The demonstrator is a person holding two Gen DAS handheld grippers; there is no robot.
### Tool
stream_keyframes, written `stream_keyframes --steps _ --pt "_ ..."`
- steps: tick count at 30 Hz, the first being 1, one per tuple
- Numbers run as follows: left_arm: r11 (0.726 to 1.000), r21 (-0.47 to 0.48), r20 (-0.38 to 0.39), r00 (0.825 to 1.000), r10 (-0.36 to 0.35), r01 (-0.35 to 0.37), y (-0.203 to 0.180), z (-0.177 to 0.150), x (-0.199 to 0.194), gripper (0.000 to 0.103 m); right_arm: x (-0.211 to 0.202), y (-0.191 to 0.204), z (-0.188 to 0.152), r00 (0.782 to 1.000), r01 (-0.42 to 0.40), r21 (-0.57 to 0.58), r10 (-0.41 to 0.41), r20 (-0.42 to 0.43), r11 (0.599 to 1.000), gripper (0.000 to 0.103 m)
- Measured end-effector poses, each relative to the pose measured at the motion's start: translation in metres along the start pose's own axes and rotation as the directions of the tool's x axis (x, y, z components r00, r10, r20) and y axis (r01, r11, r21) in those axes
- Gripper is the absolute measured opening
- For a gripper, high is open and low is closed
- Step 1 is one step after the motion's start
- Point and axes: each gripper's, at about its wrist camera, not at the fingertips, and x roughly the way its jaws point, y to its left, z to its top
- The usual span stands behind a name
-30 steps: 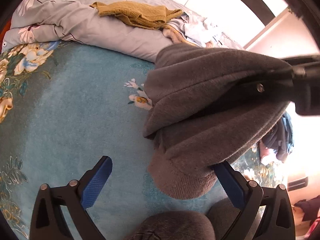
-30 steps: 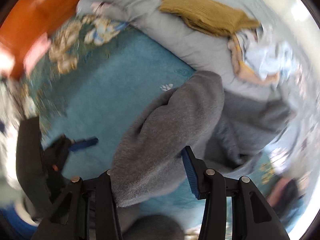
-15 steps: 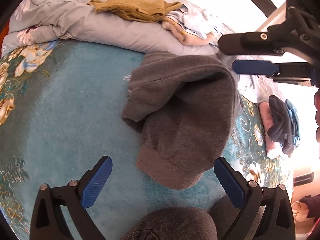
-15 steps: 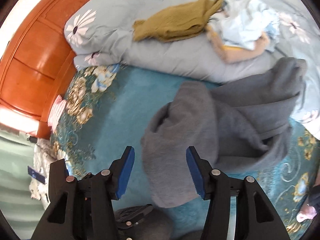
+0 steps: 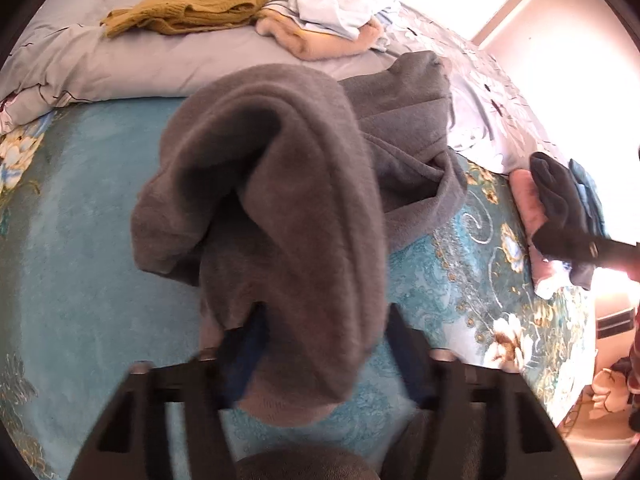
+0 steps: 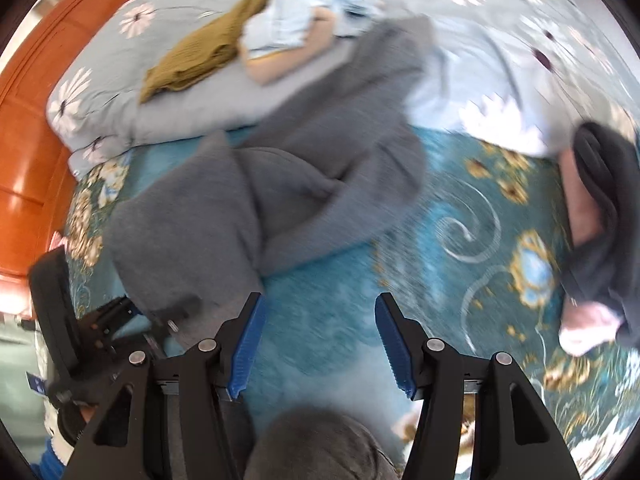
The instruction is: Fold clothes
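A grey fleece sweater (image 5: 288,184) lies bunched on the teal floral bedspread (image 5: 80,240), its far part resting against the grey duvet. My left gripper (image 5: 324,320) points steeply down over the near sleeve end. Its jaws are closing, and the thick cuff fills the gap and touches both blurred fingers. In the right wrist view the sweater (image 6: 280,184) sits up and to the left. My right gripper (image 6: 318,300) hangs over bare bedspread to the right of the sweater, jaws opening with nothing between them. The left gripper (image 6: 160,316) shows at the sweater's lower left edge.
On the grey floral duvet (image 5: 120,64) lie an olive knit sweater (image 5: 200,8), light blue clothes (image 5: 340,8) and a peach garment (image 5: 328,44). A stack of dark and pink clothes (image 5: 560,208) sits at the right. A wooden headboard (image 6: 32,120) stands at the left.
My left gripper moved forward onto the sleeve end and its jaws narrowed around it. My right gripper let go of the sweater, swung away to the right and widened a little.
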Motion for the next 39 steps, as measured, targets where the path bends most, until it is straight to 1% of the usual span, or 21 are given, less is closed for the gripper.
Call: stream_keyframes --steps 2,4,6,8,11,13,14,17,20,24,25,27,28,29,30,31,34,35,36,37,39 --pt "0.998 -0.044 0.018 0.998 -0.053 0.053 0.008 0.003 -0.005 0.020 0.000 -0.011 -0.005 1.000 -0.004 0.035 0.004 0.002 0.999 0.058" --pt "0.989 -0.093 0.051 0.993 -0.110 0.114 0.023 0.009 -0.015 0.015 -0.001 -0.020 -0.009 1.000 -0.012 0.065 0.012 0.006 0.998 0.058" --pt "0.972 -0.147 0.097 0.981 -0.171 0.184 0.042 0.015 -0.028 0.013 0.001 -0.020 -0.012 1.000 -0.019 0.079 0.018 0.008 0.997 0.058" --pt "0.937 -0.219 0.180 0.956 -0.234 0.271 0.071 0.023 -0.048 0.012 0.003 -0.022 -0.013 1.000 -0.027 0.081 0.027 0.005 0.996 0.058" --pt "0.897 -0.316 0.312 0.927 -0.210 0.310 0.130 0.032 -0.086 0.011 0.008 -0.016 -0.014 0.999 -0.044 0.076 0.044 0.004 0.996 0.058" --pt "0.891 -0.357 0.357 0.922 -0.147 0.281 0.164 0.036 -0.105 0.010 0.013 -0.013 -0.013 0.999 -0.047 0.071 0.047 -0.002 0.996 0.058" --pt "0.889 -0.376 0.375 0.920 -0.113 0.262 0.180 0.037 -0.114 0.008 0.016 -0.009 -0.013 0.999 -0.046 0.070 0.047 -0.009 0.996 0.058" --pt "0.879 -0.436 0.372 0.928 -0.020 0.193 0.223 0.040 -0.130 0.005 0.026 -0.003 -0.014 0.998 -0.051 0.074 0.053 -0.026 0.996 0.058" --pt "0.882 -0.444 0.364 0.931 0.016 0.159 0.238 0.040 -0.138 0.003 0.038 0.006 -0.014 0.997 -0.057 0.070 0.060 -0.042 0.996 0.058" --pt "0.922 -0.369 0.316 0.949 0.008 0.115 0.210 0.039 -0.119 0.003 0.051 0.015 -0.013 0.997 -0.052 0.061 0.055 -0.060 0.997 0.058" --pt "0.936 -0.337 0.293 0.956 0.007 0.097 0.199 0.038 -0.109 0.007 0.053 0.018 -0.012 0.997 -0.053 0.061 0.056 -0.059 0.997 0.058" --pt "0.962 -0.267 0.241 0.971 0.006 0.060 0.175 0.035 -0.091 0.009 0.055 0.020 -0.010 0.997 -0.054 0.059 0.057 -0.051 0.997 0.058" --pt "0.972 -0.233 0.212 0.977 0.015 0.036 0.164 0.033 -0.081 0.014 0.056 0.020 -0.009 0.997 -0.054 0.058 0.057 -0.046 0.997 0.058" --pt "0.980 -0.198 0.182 0.983 0.028 0.009 0.153 0.031 -0.070 0.025 0.057 0.022 -0.008 0.998 -0.052 0.060 0.055 -0.040 0.997 0.058" --pt "0.987 -0.163 0.153 0.987 0.043 -0.017 0.142 0.029 -0.060 0.031 0.058 0.022 -0.006 0.998 -0.046 0.064 0.048 -0.032 0.997 0.058" --pt "0.991 -0.126 0.124 0.991 0.058 -0.043 0.131 0.027 -0.049 0.041 0.058 0.021 -0.004 0.999 -0.040 0.068 0.042 -0.024 0.997 0.058" --pt "0.995 -0.049 0.076 0.993 0.085 -0.081 0.107 0.021 -0.028 0.051 0.059 0.017 0.003 0.999 -0.039 0.093 0.039 0.002 0.995 0.058" --pt "0.996 -0.028 0.063 0.994 0.092 -0.090 0.101 0.020 -0.021 0.057 0.060 0.014 0.006 0.999 -0.038 0.104 0.036 0.013 0.994 0.058" --pt "0.995 -0.006 0.051 0.994 0.100 -0.099 0.095 0.019 -0.015 0.059 0.060 0.012 0.009 0.999 -0.038 0.111 0.035 0.026 0.993 0.058" --pt "0.991 0.017 0.046 0.990 0.133 -0.134 0.091 0.019 -0.010 0.059 0.059 0.011 0.014 0.999 -0.039 0.114 0.035 0.042 0.993 0.058" --pt "0.974 0.057 0.050 0.975 0.217 -0.219 0.088 0.020 -0.002 0.059 0.059 0.011 0.023 0.998 -0.034 0.114 0.027 0.064 0.993 0.058"
